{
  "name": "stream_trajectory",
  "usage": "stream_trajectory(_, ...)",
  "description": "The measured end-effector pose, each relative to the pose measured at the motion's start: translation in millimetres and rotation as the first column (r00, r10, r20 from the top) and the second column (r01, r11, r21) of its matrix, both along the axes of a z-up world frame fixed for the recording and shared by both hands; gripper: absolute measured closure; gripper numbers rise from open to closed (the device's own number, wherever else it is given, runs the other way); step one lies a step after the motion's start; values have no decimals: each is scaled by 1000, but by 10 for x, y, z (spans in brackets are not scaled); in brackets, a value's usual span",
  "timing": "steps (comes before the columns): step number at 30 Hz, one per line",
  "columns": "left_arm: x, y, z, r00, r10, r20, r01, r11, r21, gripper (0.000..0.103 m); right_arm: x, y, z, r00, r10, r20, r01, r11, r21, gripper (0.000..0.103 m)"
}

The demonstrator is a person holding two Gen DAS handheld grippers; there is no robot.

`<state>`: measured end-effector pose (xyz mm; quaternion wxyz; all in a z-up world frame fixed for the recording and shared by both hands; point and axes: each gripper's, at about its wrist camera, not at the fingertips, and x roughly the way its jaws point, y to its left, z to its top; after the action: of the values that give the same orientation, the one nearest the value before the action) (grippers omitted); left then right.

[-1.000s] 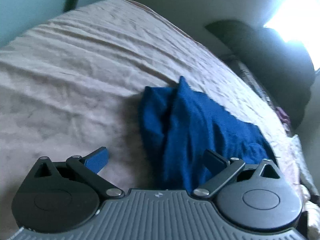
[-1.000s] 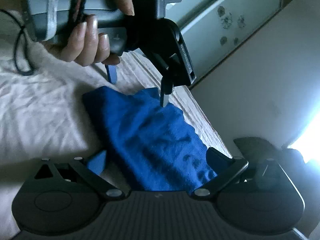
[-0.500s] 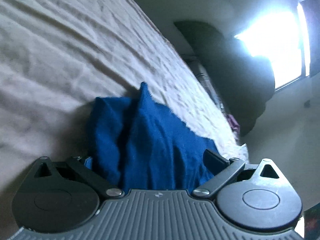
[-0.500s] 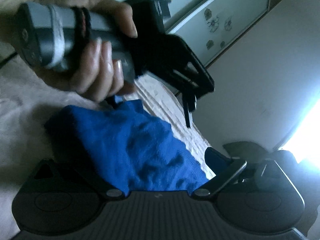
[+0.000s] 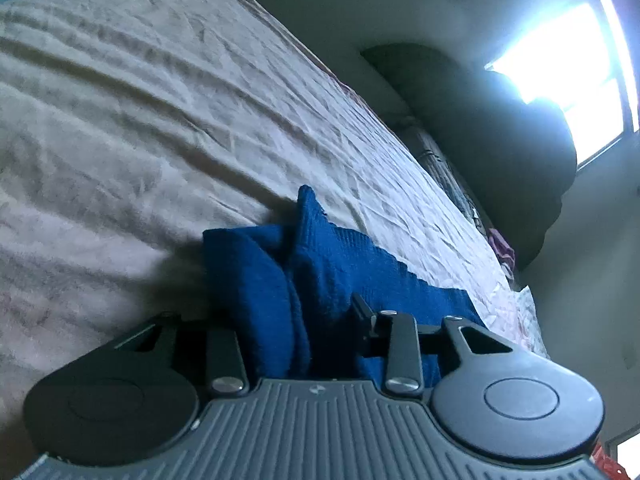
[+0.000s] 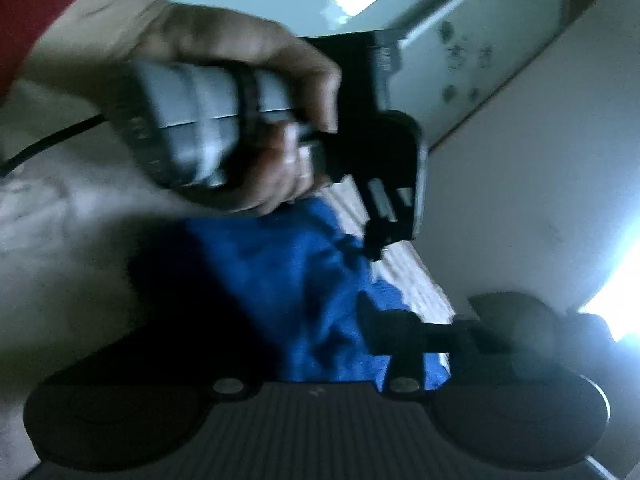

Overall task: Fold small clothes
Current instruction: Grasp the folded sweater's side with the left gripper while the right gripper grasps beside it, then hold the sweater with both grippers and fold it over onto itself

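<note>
Left gripper [image 5: 298, 320]: clamped on bunched blue garment [image 5: 320, 264].
Right gripper [image 6: 320, 328]: closed on the same garment; view blurred.
Garment: rested on the wrinkled bed sheet [image 5: 160, 120].

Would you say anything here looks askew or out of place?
Only the blue garment: it lies bunched on the bed sheet, one corner poking up, pinched by both the left tool and right tool.

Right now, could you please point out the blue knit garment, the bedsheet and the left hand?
blue knit garment [image 5: 340, 264]: left wrist view, ribbed upper fold.
bedsheet [image 5: 160, 100]: left wrist view, bare wrinkled area.
left hand [image 6: 248, 92]: right wrist view, knuckles.
</note>
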<state>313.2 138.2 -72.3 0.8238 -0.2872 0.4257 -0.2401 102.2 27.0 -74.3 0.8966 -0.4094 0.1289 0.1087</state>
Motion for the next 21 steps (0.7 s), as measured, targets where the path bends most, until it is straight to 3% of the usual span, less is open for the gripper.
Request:
stream_trajectory(4, 8, -32, 6, 1000, 6, 9, -6, 999, 34, 72, -6, 27, -15, 999, 33, -35, -34, 999, -7, 90)
stream_trajectory(7, -5, -86, 13, 1000, 8, 19, -9, 997, 74, 83, 0, 2, 34, 997, 47, -61, -45, 998, 34, 92)
stream_trajectory(11, -90, -202, 123, 998, 19, 59, -27, 989, 148, 88, 114, -265, 284, 983, 82, -163, -35, 962, 271, 95)
stream_trajectory(16, -241, -388, 376, 991, 10, 136, -42, 971, 237, 89, 246, -818, 530, 946, 171, -275, 37, 785, 619, 95)
stream_trajectory(18, -290, -456, 479, 988, 18, 152, -57, 966, 253, 89, 235, -1070, 553, 929, 206, -307, 82, 696, 714, 95)
stream_trajectory(21, -350, -568, 603, 985, 29, 171, -74, 961, 265, 89, 225, -1299, 587, 917, 239, -321, 122, 597, 793, 95)
